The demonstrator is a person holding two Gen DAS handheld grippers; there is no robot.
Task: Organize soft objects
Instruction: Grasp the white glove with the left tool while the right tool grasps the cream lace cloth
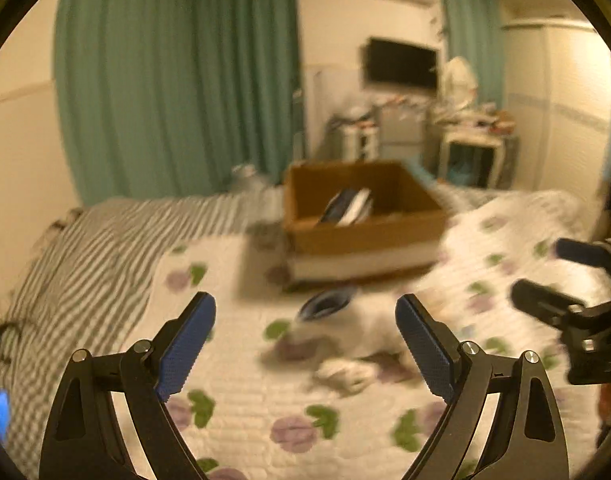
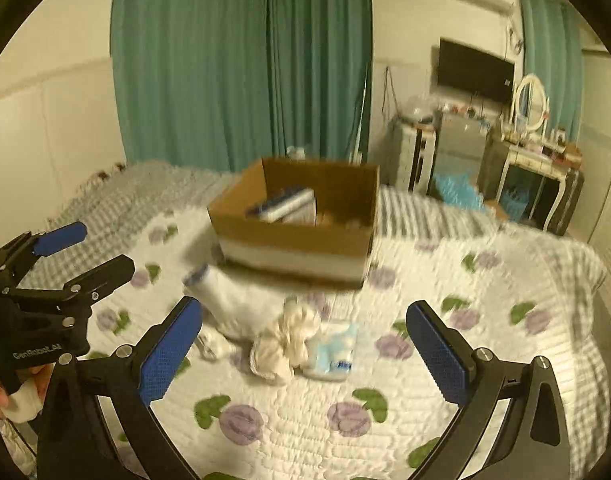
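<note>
A white sock with a dark blue cuff point(image 2: 225, 300) lies on the floral quilt point(image 2: 305, 420) in front of a cardboard box point(image 2: 293, 236). A cream bundled sock point(image 2: 285, 340) and a light blue and white folded sock point(image 2: 333, 350) lie beside it. The box holds folded blue and white items point(image 2: 281, 204). My right gripper point(image 2: 305, 344) is open above the socks. My left gripper point(image 1: 305, 332) is open above the blue-cuffed sock point(image 1: 329, 312); it also shows in the right wrist view point(image 2: 93, 252). The box point(image 1: 365, 236) stands behind.
A striped blanket point(image 1: 105, 232) covers the bed's far left. Teal curtains point(image 2: 241, 60) hang behind. A fridge point(image 2: 457, 152), a dressing table point(image 2: 537, 168) and a wall television point(image 2: 475, 70) stand at the far right. The right gripper point(image 1: 561, 280) shows at the left view's right edge.
</note>
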